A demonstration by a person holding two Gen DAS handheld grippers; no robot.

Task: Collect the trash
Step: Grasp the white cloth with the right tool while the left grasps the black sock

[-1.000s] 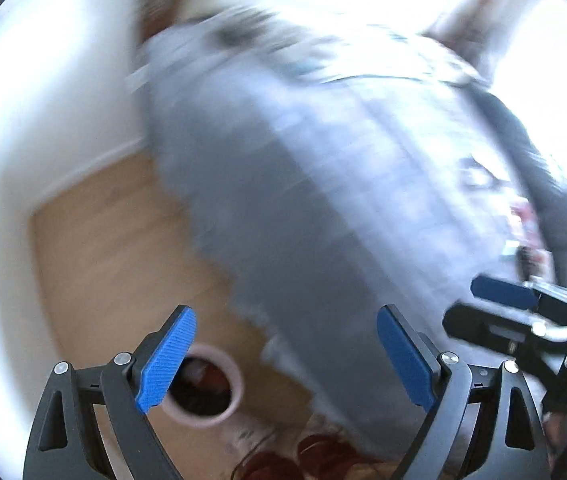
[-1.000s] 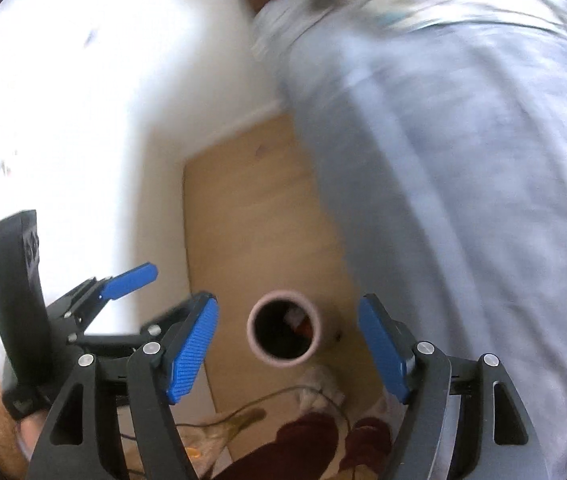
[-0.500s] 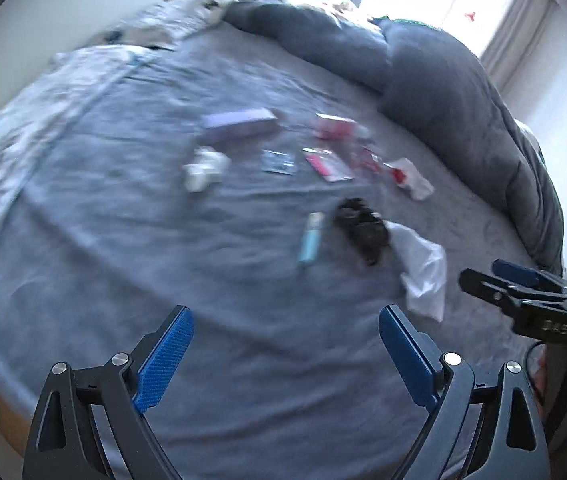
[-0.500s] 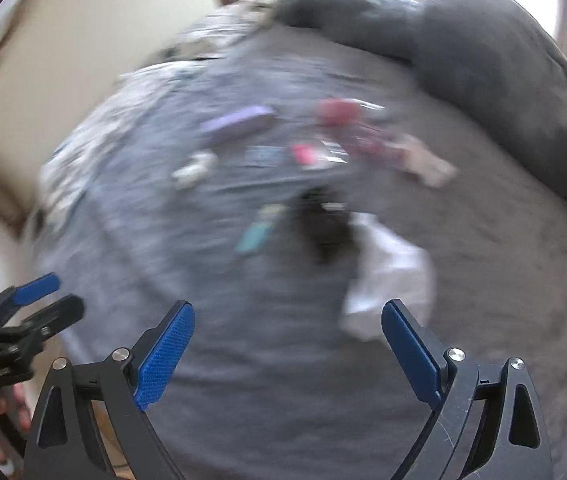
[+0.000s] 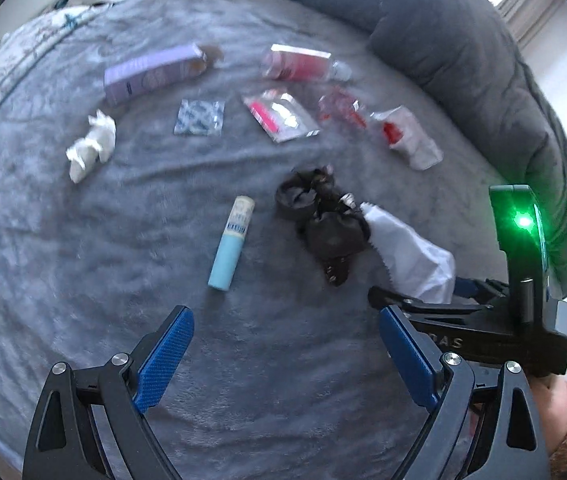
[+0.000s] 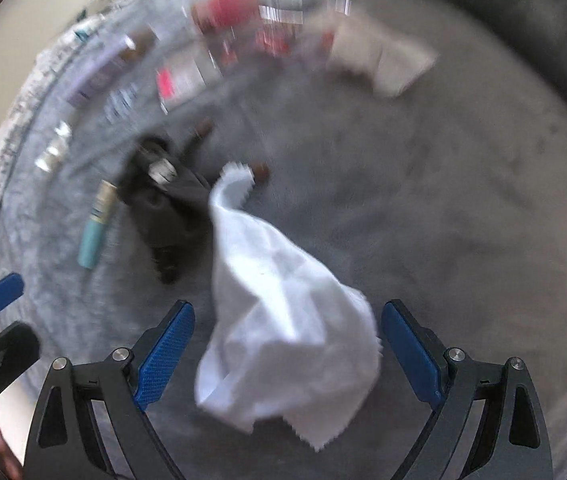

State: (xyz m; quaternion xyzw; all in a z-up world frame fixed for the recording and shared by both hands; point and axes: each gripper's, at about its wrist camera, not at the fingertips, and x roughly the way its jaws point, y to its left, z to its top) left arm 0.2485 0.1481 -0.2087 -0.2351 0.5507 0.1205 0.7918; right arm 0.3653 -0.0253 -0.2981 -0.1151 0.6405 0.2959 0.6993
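I've got both tongs angled steeply down over the fuzzy grey bed (image 5: 83, 280), right tongs (image 6: 285, 354) gaping wide astride the crumpled white wrapper (image 6: 283, 320), left tongs (image 5: 285, 354) wide open, empty.

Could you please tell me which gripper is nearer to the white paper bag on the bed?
Right. The right gripper straddles the white paper bag, jaws open; the left gripper hangs beside it over bare blanket.

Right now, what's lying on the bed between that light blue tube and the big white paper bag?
A crumpled black wrapper lies between the blue tube and the white paper bag, touching the bag's edge. The left wrist view shows it clearly.
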